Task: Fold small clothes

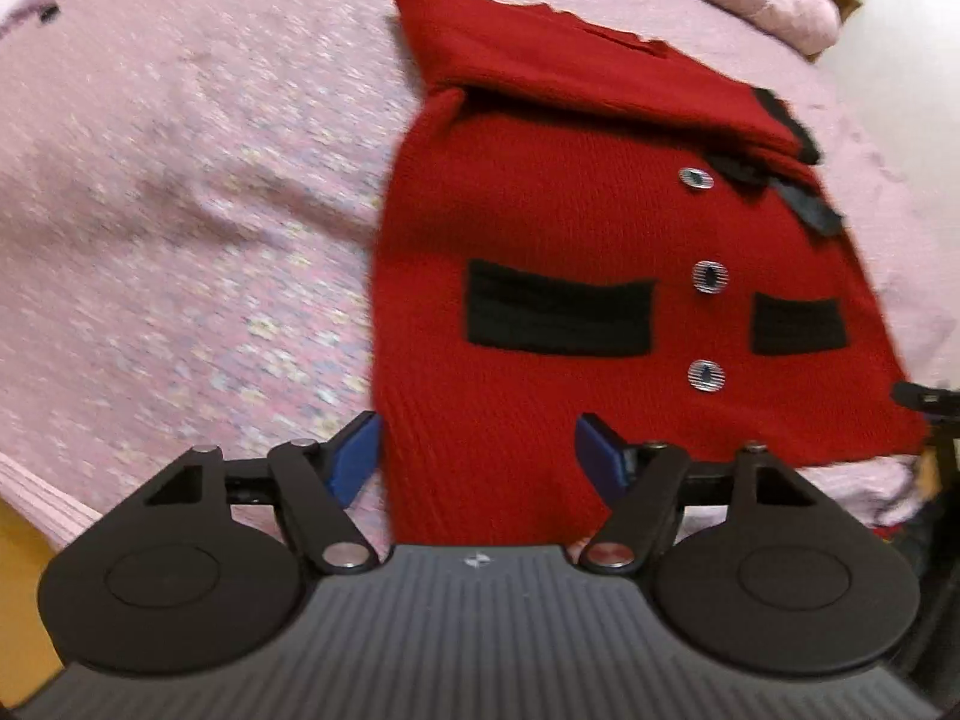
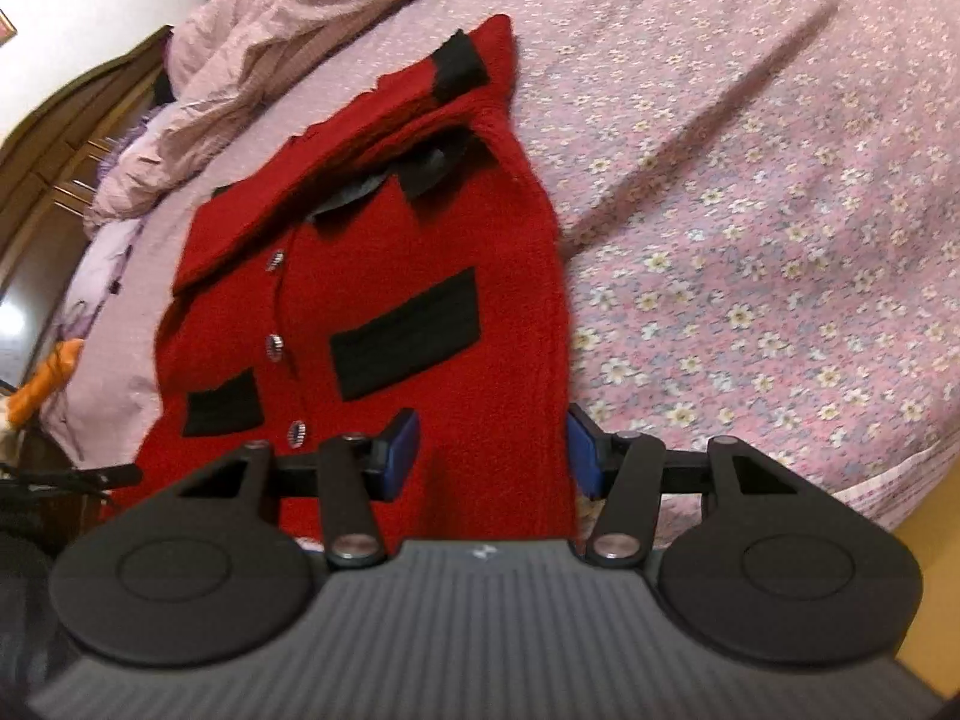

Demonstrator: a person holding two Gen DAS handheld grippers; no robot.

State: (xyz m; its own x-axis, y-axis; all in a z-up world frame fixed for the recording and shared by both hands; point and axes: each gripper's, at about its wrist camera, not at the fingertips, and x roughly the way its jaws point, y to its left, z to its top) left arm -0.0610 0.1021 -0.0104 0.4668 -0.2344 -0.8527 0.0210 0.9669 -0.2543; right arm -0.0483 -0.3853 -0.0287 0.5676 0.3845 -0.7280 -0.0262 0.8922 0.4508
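Observation:
A small red knitted cardigan (image 1: 570, 228) with black pockets, black collar and three buttons lies flat on the pink floral bedspread (image 1: 180, 210). Its sleeves are folded across the chest. My left gripper (image 1: 477, 456) is open, its blue fingertips (image 1: 354, 462) astride the cardigan's lower left hem corner. In the right wrist view the same cardigan (image 2: 390, 276) lies ahead, and my right gripper (image 2: 492, 450) is open, its fingertips (image 2: 582, 450) astride the lower right hem corner. Neither gripper holds cloth.
A crumpled pink quilt (image 2: 252, 60) is heaped at the head of the bed. The bed's near edge (image 1: 36, 492) runs just behind my left gripper. A wooden headboard (image 2: 66, 120) and an orange object (image 2: 48, 384) stand at the left.

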